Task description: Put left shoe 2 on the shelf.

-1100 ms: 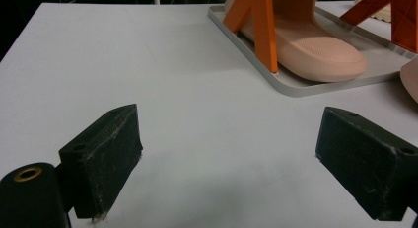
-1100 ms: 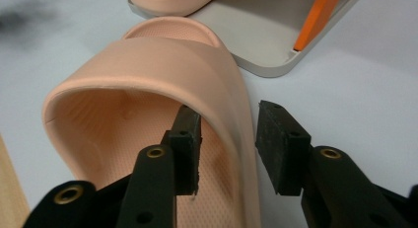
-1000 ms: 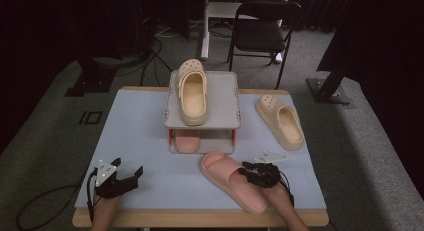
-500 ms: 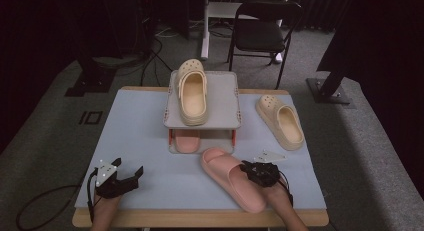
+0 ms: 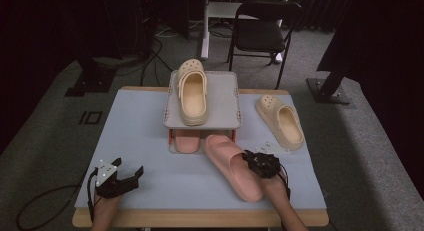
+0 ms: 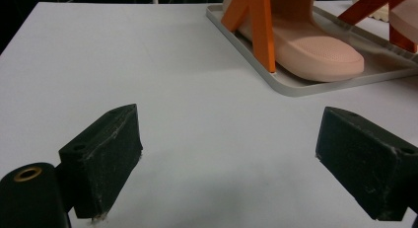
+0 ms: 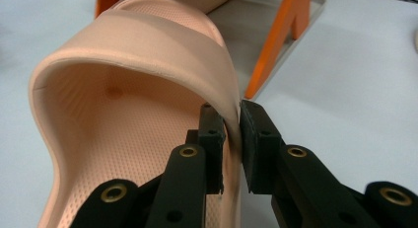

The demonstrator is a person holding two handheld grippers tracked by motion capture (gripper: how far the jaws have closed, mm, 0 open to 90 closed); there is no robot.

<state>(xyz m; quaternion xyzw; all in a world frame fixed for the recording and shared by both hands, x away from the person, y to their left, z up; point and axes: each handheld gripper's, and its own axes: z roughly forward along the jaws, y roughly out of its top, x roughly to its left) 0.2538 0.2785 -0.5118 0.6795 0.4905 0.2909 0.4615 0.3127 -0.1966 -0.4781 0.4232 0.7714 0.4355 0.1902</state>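
A pink slide (image 5: 231,163) lies on the table in front of the shoe rack (image 5: 220,91), its toe close to the rack's lower tray. My right gripper (image 5: 248,161) is shut on the right edge of its strap; in the right gripper view the pads (image 7: 212,134) pinch the strap wall of the pink slide (image 7: 128,90). The matching pink slide (image 5: 186,141) sits on the rack's lower tray, also in the left gripper view (image 6: 305,45). My left gripper (image 5: 131,177) rests at the table's front left, jaws wide open (image 6: 236,154) over bare table.
A beige clog (image 5: 192,93) lies on the rack's top shelf. Its mate (image 5: 281,120) lies on the table to the right of the rack. Orange rack legs (image 7: 276,45) stand just beyond the held slide. A chair (image 5: 262,33) stands behind the table.
The pink slide has slid forward, its toe nearer the rack's tray, with my right gripper moving along with it. The left gripper has stayed put.
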